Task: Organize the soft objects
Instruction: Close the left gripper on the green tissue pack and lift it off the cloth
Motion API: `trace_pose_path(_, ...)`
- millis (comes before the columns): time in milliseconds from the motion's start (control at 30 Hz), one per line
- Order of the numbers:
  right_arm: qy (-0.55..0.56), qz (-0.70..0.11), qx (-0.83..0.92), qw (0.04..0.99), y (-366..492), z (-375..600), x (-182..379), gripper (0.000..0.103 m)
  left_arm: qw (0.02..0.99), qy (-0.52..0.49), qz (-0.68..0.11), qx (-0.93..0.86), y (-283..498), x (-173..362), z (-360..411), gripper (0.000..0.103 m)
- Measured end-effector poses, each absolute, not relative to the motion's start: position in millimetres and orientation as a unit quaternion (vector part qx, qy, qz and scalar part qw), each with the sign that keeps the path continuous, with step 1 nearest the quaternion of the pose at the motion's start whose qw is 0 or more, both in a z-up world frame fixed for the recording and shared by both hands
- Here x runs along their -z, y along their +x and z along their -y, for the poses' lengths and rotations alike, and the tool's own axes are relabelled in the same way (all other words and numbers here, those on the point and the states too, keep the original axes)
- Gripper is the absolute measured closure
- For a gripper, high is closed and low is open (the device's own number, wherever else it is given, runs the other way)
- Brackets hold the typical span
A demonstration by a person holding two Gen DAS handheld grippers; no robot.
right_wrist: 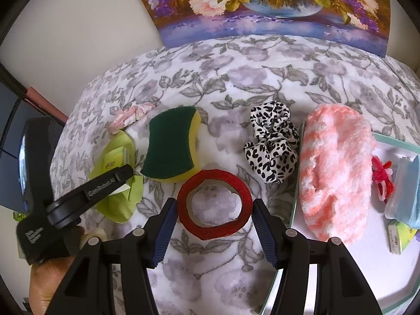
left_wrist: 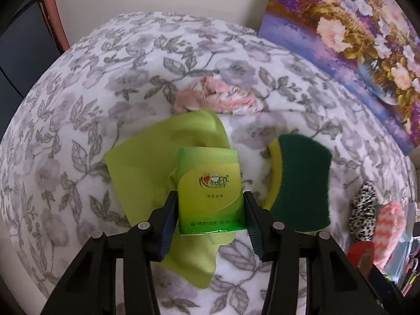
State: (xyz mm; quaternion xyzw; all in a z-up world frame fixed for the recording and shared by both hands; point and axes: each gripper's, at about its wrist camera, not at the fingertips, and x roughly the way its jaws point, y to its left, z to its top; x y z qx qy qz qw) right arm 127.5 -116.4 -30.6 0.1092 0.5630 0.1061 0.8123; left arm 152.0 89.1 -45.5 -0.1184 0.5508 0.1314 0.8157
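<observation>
The left gripper (left_wrist: 210, 202) is clamping a tissue pack (left_wrist: 210, 191); the right gripper (right_wrist: 214, 208) is straddling, fingers apart, a tape roll (right_wrist: 214, 204), sponge (right_wrist: 172, 148) at eleven o'clock.

Floral painting (right_wrist: 265, 5) leaning on wall, floral blanket (left_wrist: 78, 110), red tape roll (right_wrist: 214, 204)

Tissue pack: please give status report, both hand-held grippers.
Left hand-held gripper shut on tissue pack, above green cloth. Right hand-held gripper open around red tape roll. Sponge beside, apart.
</observation>
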Motion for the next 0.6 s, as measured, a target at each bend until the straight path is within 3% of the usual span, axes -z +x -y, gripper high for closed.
trace_pose_path(600,0.113,-0.541,-0.112,0.826,122,124,3,0.042,0.858,-0.12,-0.482,-0.133,131,-37,-91,0.053)
